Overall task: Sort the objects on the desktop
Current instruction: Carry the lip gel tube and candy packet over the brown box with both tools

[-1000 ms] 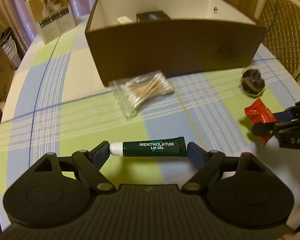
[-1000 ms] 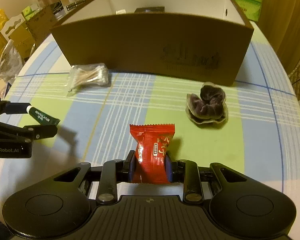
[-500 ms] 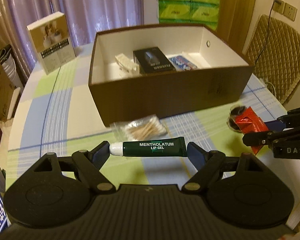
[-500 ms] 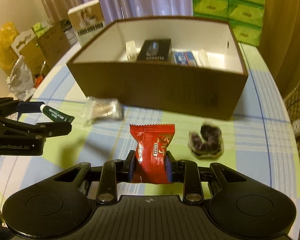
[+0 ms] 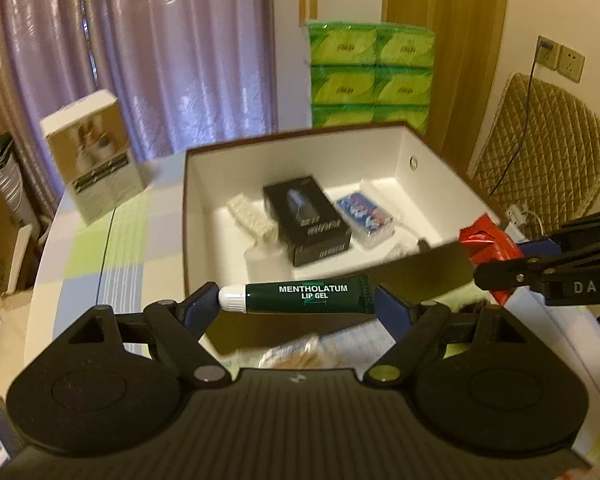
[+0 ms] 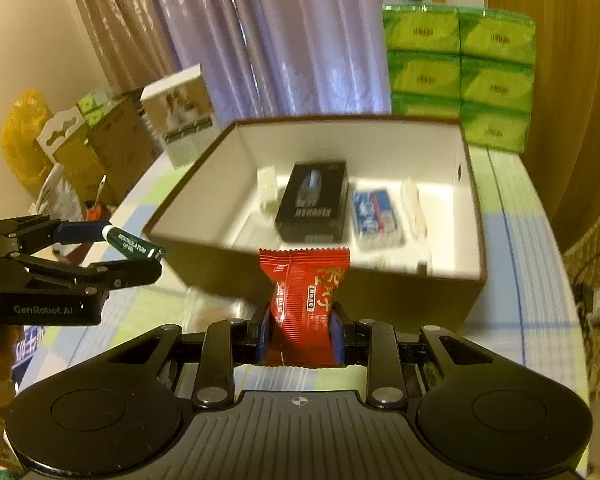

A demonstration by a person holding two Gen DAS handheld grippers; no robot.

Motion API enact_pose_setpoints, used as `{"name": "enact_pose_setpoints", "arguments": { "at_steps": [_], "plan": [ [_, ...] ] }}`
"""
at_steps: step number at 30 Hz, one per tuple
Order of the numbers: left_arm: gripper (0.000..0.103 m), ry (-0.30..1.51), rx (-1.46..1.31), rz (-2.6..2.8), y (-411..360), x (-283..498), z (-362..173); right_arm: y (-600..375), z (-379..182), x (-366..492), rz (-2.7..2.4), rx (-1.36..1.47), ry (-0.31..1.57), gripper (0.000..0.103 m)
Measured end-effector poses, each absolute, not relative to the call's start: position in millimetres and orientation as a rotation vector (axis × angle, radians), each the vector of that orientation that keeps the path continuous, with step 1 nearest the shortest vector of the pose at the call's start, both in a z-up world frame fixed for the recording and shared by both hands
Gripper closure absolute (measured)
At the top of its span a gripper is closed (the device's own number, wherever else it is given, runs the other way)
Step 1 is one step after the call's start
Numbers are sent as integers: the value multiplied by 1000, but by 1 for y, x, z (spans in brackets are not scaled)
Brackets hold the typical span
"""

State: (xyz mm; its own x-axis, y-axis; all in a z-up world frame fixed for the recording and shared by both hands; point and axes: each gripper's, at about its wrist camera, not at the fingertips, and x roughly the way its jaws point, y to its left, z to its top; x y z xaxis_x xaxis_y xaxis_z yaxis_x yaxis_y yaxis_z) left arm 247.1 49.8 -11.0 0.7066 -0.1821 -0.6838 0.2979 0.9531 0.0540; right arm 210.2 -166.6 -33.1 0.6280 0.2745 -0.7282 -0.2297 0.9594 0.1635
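Two grippers are raised above the checked tablecloth (image 6: 540, 280), each with something clamped between its fingers. The left gripper (image 5: 298, 306) grips a dark green tube of lip gel (image 5: 306, 298) end to end, lying crosswise with its white cap at the left finger and the crimped end at the right; the label reads MENTHOLATUM LIP GEL. The right gripper (image 6: 300, 336) pinches a red snack packet (image 6: 306, 300) by its lower half, the packet standing upright with its serrated top edge free above the pads.

Both loads sit at the near wall of the brown box (image 6: 474, 216), which has a white interior and stands open on the table. In the left wrist view the tube overlaps the near rim, and the red packet appears at the box's right front corner. Inside the box lie a black carton (image 6: 314, 200), a blue-and-white packet (image 6: 376, 210) beside it, and some small white items (too blurred to name).

A bag of cotton swabs (image 5: 300, 354) lies on the cloth just below the tube. Behind the box, a white carton (image 5: 92, 160) stands at the left and stacked green tissue packs (image 6: 460, 76) rise at the back, before purple curtains (image 6: 292, 32).
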Motion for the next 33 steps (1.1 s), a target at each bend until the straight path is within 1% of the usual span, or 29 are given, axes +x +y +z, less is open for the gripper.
{"name": "enact_pose_setpoints", "arguments": {
  "at_steps": [8,16,23,33],
  "plan": [
    [22,770,155,-331,27,306,-13,-181,-24,262,256,45,829,76],
    [22,879,123,-359,5,361,-38,-197,-42,309,204,24,885,76],
    [22,985,114,-371,-7,384,-68,-207,-62,324,189,13,941,76],
    [22,1093,174,-366,-22,401,-95,-209,-79,332,210,-21,1003,76]
  ]
}}
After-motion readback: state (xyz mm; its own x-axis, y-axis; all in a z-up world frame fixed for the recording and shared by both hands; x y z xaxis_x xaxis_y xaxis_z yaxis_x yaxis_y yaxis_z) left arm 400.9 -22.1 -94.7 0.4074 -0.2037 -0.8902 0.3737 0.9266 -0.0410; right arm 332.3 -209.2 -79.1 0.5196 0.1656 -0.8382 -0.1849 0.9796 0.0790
